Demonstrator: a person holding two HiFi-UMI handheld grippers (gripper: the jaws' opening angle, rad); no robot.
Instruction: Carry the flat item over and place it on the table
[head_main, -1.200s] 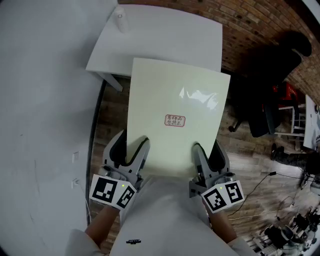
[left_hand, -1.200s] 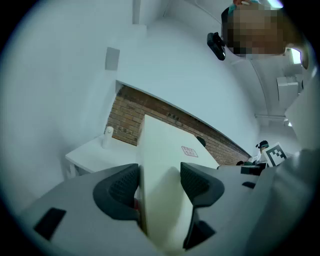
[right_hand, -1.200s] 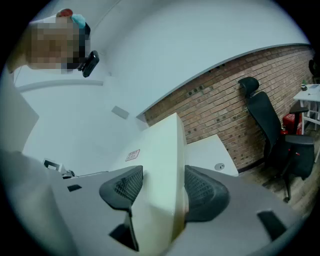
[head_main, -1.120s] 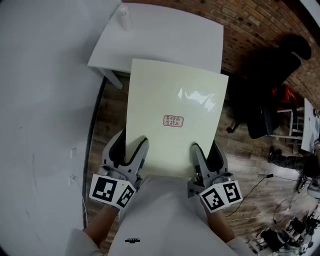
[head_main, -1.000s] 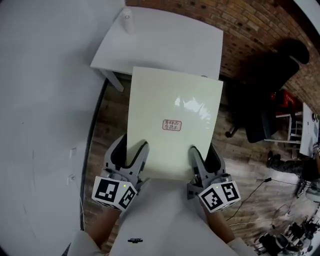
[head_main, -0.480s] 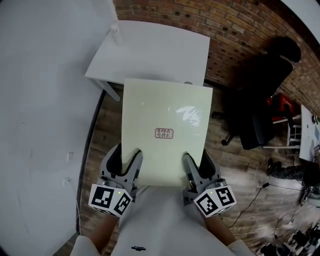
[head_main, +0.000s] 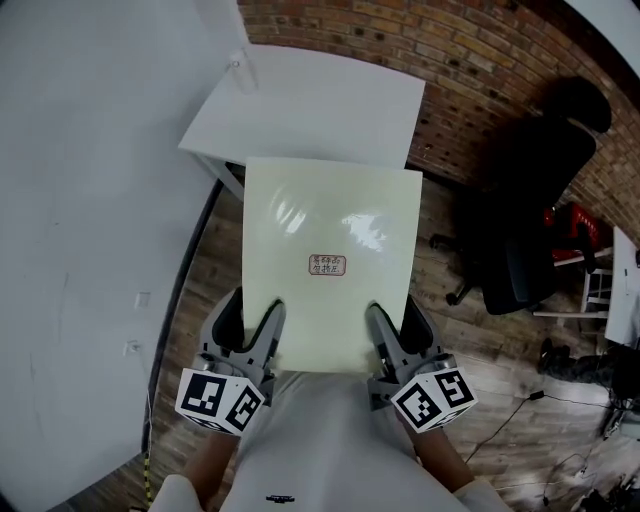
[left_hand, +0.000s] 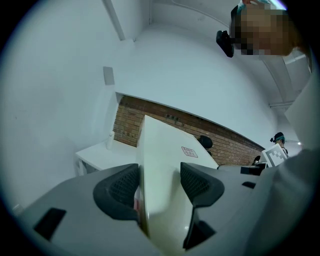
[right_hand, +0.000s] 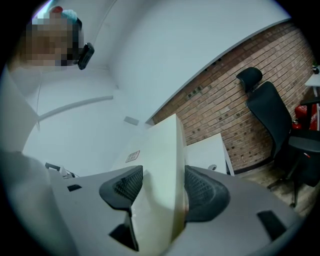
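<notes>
Flat item: a pale cream, glossy board (head_main: 330, 260), held off the ground in front of the person and roughly level; it is not on the table.
Item's far edge: in the head view it overlaps the near edge of the white table (head_main: 320, 105); whether the two touch cannot be told.
Item's marking: a small red-printed label (head_main: 327, 265) sits near the middle of the upper face; its print is too small to read.
Left gripper: the left gripper (head_main: 248, 318) grips the board's near edge toward the left corner; in the left gripper view its ribbed black pads (left_hand: 122, 187) press on the two faces of the board.
Right gripper: the right gripper (head_main: 398, 322) grips the same near edge toward the right corner; its pads (right_hand: 202, 192) are closed on the board in the same way.
Table: it stands against a brick wall (head_main: 450, 60), with a small white cylinder (head_main: 243, 70) upright near its far left corner.
Surroundings: a black office chair (head_main: 530, 220) stands on the wooden floor (head_main: 215, 270) to the right, well apart from the board.
</notes>
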